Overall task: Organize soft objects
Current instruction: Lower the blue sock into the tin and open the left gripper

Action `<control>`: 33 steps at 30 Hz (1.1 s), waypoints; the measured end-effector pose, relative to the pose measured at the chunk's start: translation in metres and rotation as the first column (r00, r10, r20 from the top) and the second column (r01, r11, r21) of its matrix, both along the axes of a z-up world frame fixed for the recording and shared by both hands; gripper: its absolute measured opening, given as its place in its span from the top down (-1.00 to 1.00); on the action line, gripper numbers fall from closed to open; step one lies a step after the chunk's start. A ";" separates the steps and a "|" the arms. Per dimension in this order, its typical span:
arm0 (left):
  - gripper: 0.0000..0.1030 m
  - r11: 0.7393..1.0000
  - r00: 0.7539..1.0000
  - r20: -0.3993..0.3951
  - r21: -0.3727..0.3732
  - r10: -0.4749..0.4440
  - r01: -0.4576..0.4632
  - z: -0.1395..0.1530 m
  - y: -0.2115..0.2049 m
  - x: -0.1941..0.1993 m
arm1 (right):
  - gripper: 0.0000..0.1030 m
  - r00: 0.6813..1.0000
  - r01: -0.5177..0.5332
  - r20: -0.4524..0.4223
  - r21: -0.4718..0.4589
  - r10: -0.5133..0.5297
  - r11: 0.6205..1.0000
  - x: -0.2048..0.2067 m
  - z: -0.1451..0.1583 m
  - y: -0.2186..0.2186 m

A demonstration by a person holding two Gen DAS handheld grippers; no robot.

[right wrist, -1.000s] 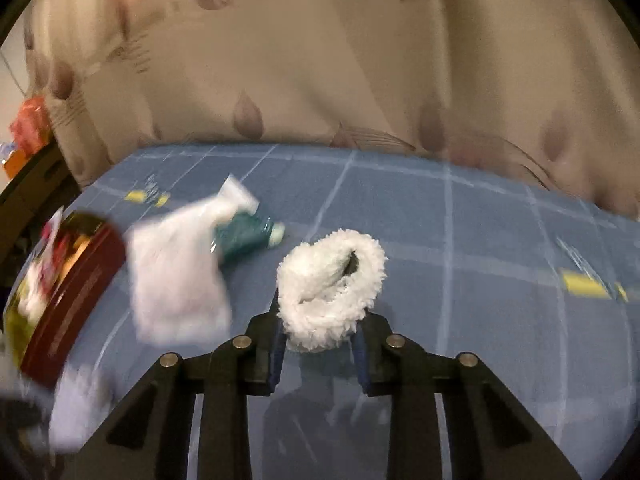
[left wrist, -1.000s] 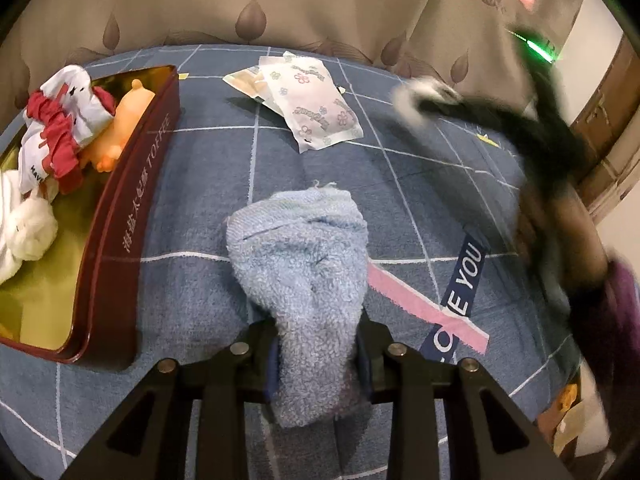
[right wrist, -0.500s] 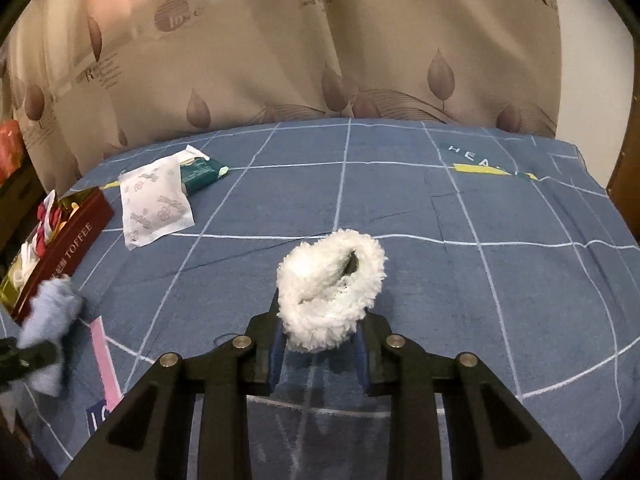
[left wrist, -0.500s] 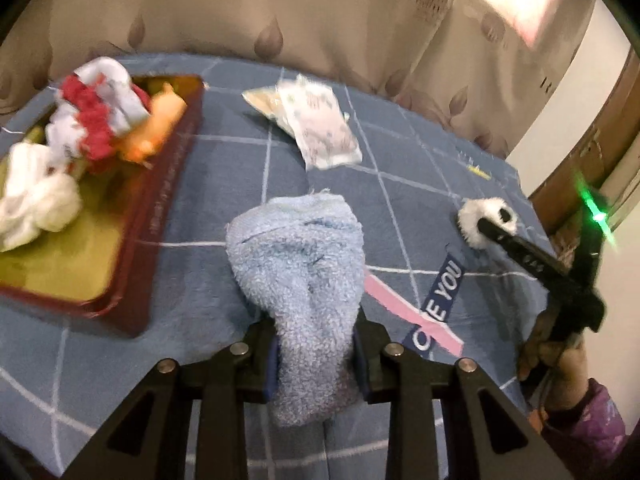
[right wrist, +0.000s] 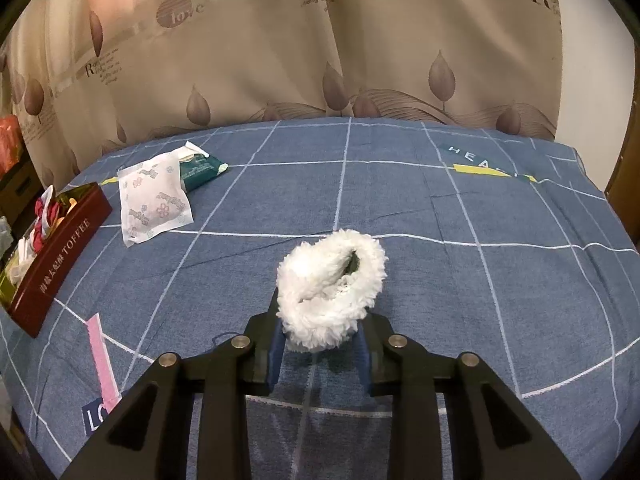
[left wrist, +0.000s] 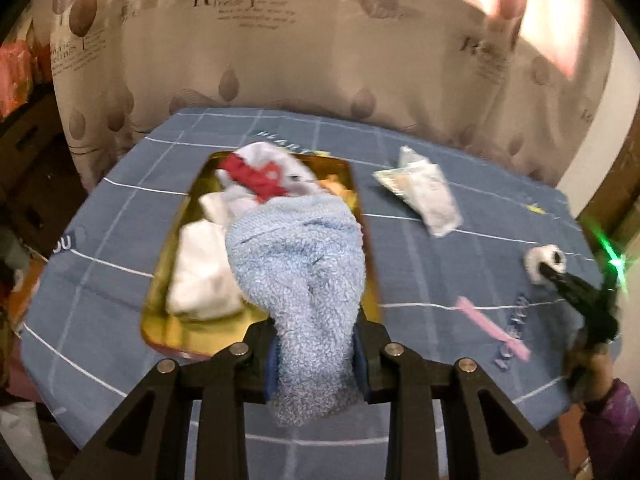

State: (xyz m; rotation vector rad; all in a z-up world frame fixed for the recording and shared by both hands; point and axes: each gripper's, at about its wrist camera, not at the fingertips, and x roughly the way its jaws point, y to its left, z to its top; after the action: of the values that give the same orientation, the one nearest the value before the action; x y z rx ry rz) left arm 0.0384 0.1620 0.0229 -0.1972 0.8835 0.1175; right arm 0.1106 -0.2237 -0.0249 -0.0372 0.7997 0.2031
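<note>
While the left wrist view looks straight down the length of the gold-lined, dark red rectangular toffee tin [left wrist: 362, 216], the right wrist view shows only that tin's [right wrist: 60, 256] outer red side wall with its printed lettering, at the far left of the blue checked tablecloth [right wrist: 400, 200]. Clamped between the pads of the left claw [left wrist: 314, 354], a fluffy light blue terry towel [left wrist: 298, 268] is held tight and bulges forward above the near end of the tin. Inside the tin lie a red and white crumpled cloth [left wrist: 260, 174], a folded white cloth [left wrist: 204, 276] and something orange [left wrist: 336, 184] by the right wall, too blurred to identify. Only the right wrist view shows clearly the right claw [right wrist: 320, 346], closed on a white fuzzy plush ring [right wrist: 330, 280] and hanging above the cloth; the left view catches that same ring [left wrist: 544, 262] small and blurred at its right edge. Beyond the tin's far right corner rest a white floral-printed soft packet [right wrist: 154, 200] and, touching it, a dark green tissue pack [right wrist: 202, 168] on the table [right wrist: 520, 280].
</note>
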 end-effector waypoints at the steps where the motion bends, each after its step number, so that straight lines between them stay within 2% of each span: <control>1: 0.43 1.000 1.000 0.001 -0.001 0.000 0.000 -0.002 0.004 0.004 | 0.46 1.000 -0.002 -0.001 -0.003 0.002 1.000 0.000 0.000 0.000; 5: 0.43 1.000 1.000 -0.013 -0.007 -0.025 0.024 -0.014 0.008 0.019 | 0.45 1.000 -0.006 -0.010 -0.008 0.006 1.000 0.002 -0.001 0.001; 8: 0.43 0.999 0.998 -0.057 0.002 -0.035 0.035 -0.028 0.003 0.033 | 0.45 1.000 -0.007 -0.015 -0.014 0.007 1.000 0.002 -0.003 0.002; 10: 0.43 0.998 0.996 -0.079 -0.029 -0.049 0.047 -0.038 0.001 0.040 | 0.45 1.000 -0.007 -0.015 -0.018 0.007 1.000 0.002 -0.003 0.003; 14: 0.42 0.998 0.993 -0.095 -0.012 -0.068 0.067 -0.049 -0.006 0.046 | 0.44 1.000 -0.009 -0.021 -0.022 0.008 1.000 0.003 -0.004 0.004; 21: 0.39 0.993 0.989 -0.118 -0.090 -0.086 0.075 -0.069 -0.003 0.051 | 0.43 1.000 -0.011 -0.026 -0.028 0.010 1.000 0.003 -0.005 0.005; 24: 0.24 0.991 0.989 -0.117 -0.108 -0.092 0.079 -0.069 0.000 0.051 | 0.42 1.000 -0.011 -0.027 -0.032 0.010 0.999 0.004 -0.005 0.006; 26: 0.00 0.992 0.989 -0.122 -0.109 -0.085 0.071 -0.070 0.001 0.053 | 0.41 1.000 -0.012 -0.027 -0.034 0.011 0.999 0.004 -0.005 0.006; 29: -0.04 0.995 0.988 -0.144 -0.092 -0.061 0.048 -0.069 0.004 0.053 | 0.41 1.000 -0.011 -0.027 -0.032 0.011 0.999 0.003 -0.005 0.006; 33: -0.11 0.998 0.994 -0.106 -0.043 -0.039 0.035 -0.055 -0.001 0.042 | 0.40 1.000 -0.011 -0.027 -0.033 0.011 0.999 0.003 -0.005 0.006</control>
State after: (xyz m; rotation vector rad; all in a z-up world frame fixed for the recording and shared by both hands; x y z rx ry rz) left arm 0.0803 0.1611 -0.0322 -0.2145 0.9961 0.0756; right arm 0.1137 -0.2178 -0.0298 -0.0707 0.8301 0.2010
